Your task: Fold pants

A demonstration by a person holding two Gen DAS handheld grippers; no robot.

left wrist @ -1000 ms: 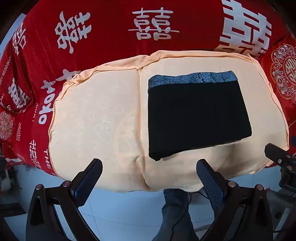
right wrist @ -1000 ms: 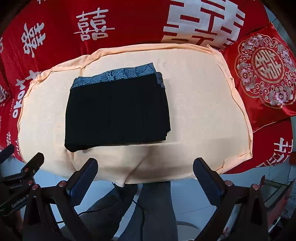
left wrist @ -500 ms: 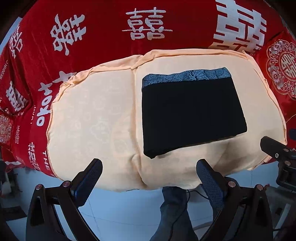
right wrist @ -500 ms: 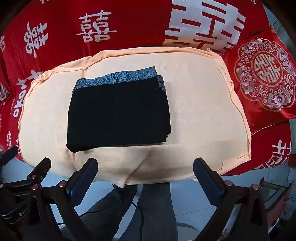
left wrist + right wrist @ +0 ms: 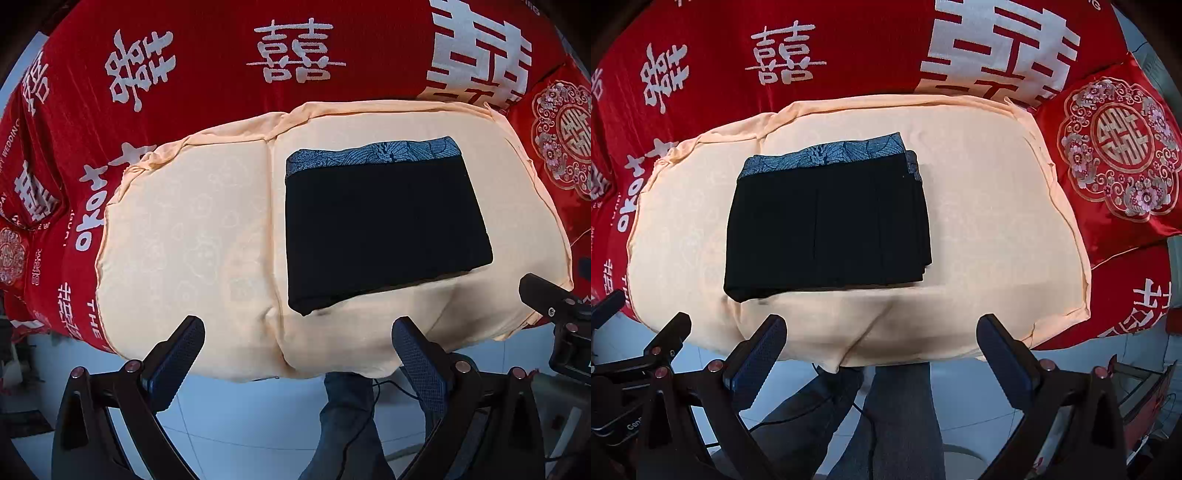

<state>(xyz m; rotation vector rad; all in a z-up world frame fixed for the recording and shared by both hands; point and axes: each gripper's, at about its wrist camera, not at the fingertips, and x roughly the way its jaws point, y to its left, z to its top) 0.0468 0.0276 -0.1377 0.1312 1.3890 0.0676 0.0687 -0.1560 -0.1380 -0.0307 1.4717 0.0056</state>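
Already, you are holding both tools back off the near edge of the peach cushion point(image 5: 177, 236), over the floor, which suggests the folding is finished and you are clearing away from it. Your left gripper point(image 5: 297, 350) is spreading its fingers wide with nothing between them, and your right gripper point(image 5: 881, 349) is doing the same, empty.

The pants point(image 5: 827, 225) are lying as a compact black rectangle on the cushion, toward its middle, the patterned blue waistband point(image 5: 827, 157) facing the far edge by the red cover point(image 5: 849, 48). Stacked layers are peeking out along the rectangle's right side in the right wrist view, so the bundle is sitting several folds thick.

How neat the layers underneath are, I cannot tell; black cloth is swallowing the creases. Your legs point(image 5: 894, 413) are showing below the cushion, and the red cushion point(image 5: 1119, 147) is running off the right of the picture.
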